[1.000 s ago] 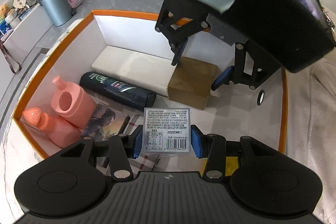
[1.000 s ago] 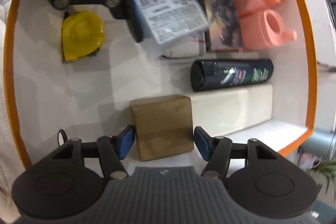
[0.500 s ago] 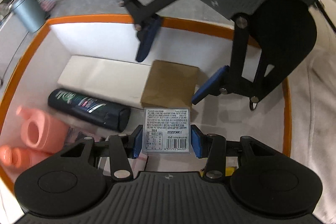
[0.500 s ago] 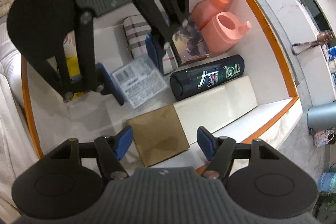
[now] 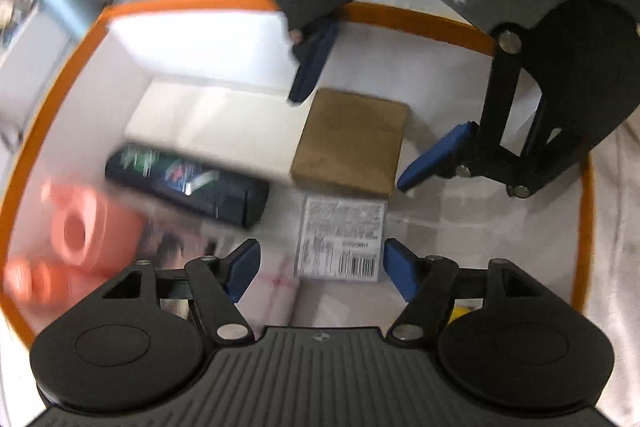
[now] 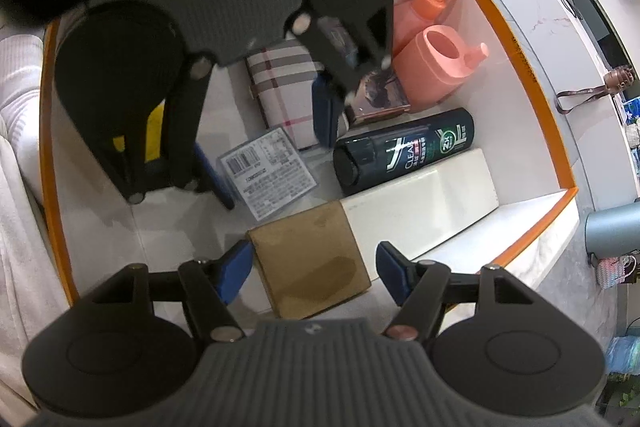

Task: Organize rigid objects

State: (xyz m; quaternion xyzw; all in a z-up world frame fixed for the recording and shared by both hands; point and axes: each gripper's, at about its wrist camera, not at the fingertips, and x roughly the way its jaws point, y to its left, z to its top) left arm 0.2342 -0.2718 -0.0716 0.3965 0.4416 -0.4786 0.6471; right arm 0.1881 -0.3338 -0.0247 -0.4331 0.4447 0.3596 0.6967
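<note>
- The left gripper [image 5: 322,263] hangs low in the frame of its own camera with its blue-padded jaws spread wide and nothing between them.
- The flat clear-wrapped packet with a printed barcode label [image 5: 341,238] lies on the floor of the white box with an orange rim [image 5: 420,21], centre of the left view, between the spread pads but touching neither.
- In the right view that same packet [image 6: 267,179] sits left of centre, just above the brown cardboard box [image 6: 310,261], with the left gripper [image 6: 266,151] hovering over it.
- The right gripper [image 6: 314,273] is also released, its jaws apart on either side of the brown box without pressing it; from the left camera it [image 5: 352,115] fills the upper right.
- The brown cardboard box [image 5: 352,139] lies just beyond the packet, and their edges look to meet or nearly so.
- A long white rectangular block [image 6: 424,195] lies to the right of the brown box, end to end with it.
- A dark green shampoo bottle marked CLEAR [image 6: 404,151] lies on its side along the white block.
- Two salmon-pink plastic bottles [image 6: 438,67] sit at the upper right of the right view, beside a small picture-covered case [image 6: 380,97].
- A beige plaid wallet [image 6: 284,83] lies upper centre, and something yellow [image 6: 154,139] shows behind the left gripper's arm.
- The left view is blurred along its left side.
</note>
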